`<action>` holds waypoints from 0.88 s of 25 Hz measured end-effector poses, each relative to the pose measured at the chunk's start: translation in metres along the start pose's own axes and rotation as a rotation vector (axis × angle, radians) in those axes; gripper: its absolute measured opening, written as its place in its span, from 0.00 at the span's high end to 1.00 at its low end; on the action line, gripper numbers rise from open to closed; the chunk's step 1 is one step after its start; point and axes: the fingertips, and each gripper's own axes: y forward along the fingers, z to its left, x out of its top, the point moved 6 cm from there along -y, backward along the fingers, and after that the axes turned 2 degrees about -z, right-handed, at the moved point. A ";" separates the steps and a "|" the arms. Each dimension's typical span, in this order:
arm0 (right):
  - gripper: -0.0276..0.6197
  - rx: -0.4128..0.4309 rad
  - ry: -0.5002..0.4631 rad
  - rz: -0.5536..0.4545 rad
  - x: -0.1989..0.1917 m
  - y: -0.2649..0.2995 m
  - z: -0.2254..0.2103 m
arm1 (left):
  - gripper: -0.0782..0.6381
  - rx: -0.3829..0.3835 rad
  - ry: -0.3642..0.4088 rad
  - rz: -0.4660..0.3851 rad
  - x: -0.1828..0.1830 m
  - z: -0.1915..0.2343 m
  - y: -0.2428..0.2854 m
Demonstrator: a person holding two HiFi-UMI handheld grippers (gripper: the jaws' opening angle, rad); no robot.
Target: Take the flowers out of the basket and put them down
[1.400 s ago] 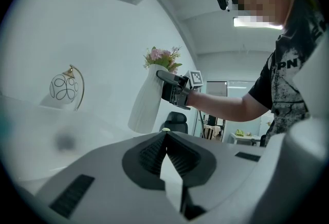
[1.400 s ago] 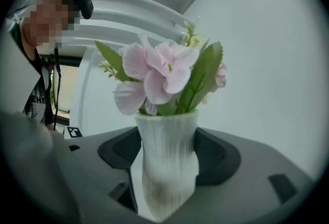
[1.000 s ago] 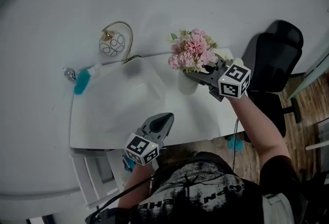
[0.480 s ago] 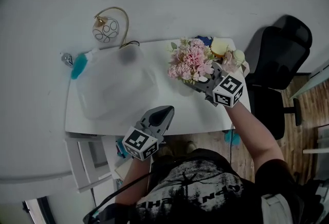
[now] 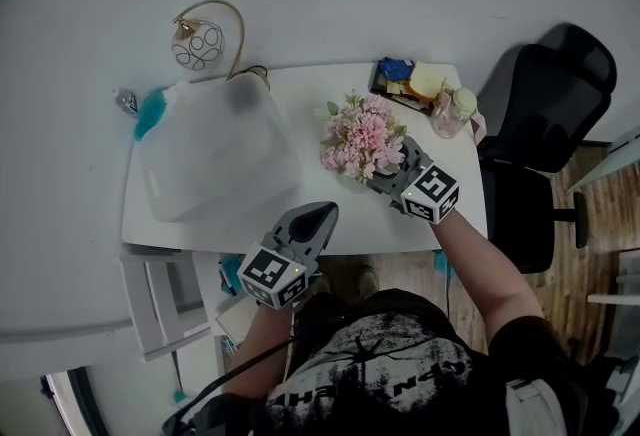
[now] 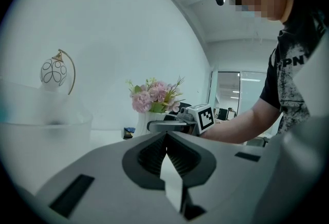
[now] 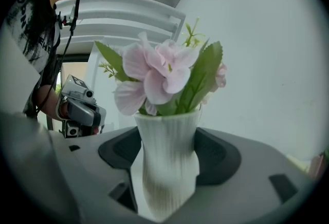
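Pink flowers (image 5: 362, 137) with green leaves sit in a white ribbed vase (image 7: 169, 161), already out of the translucent white plastic basket (image 5: 200, 164) and just to its right, over the white surface (image 5: 310, 104). Right gripper (image 5: 385, 181) is pinching the vase body between its pads, and the vase looks upright. Can't tell whether the base is touching the surface. Left gripper (image 5: 322, 216) is pressed together with nothing in it, below the basket's near right corner, off the front edge. My read: this is the put-down step. The next move calls for lowering the vase straight down onto the bare patch right of the basket, keeping it vertical, then spreading the jaws only once the base is seated. It's top-heavy, so tipping on release is the risk.
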 end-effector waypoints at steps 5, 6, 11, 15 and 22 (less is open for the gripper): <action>0.46 0.011 0.004 0.000 -0.015 -0.001 0.005 | 0.87 0.016 -0.004 0.007 -0.006 -0.003 0.002; 0.46 0.011 0.007 0.000 -0.018 -0.001 0.005 | 0.87 0.019 -0.005 0.009 -0.007 -0.003 0.002; 0.46 0.017 0.014 0.020 -0.033 -0.002 0.010 | 0.87 0.035 -0.010 0.016 -0.011 -0.006 0.000; 0.46 0.013 0.007 0.028 -0.042 -0.001 0.012 | 0.87 0.044 -0.011 0.017 -0.010 -0.006 -0.002; 0.46 0.002 0.027 -0.004 -0.043 -0.002 0.013 | 0.87 0.056 -0.025 0.023 -0.014 -0.007 -0.005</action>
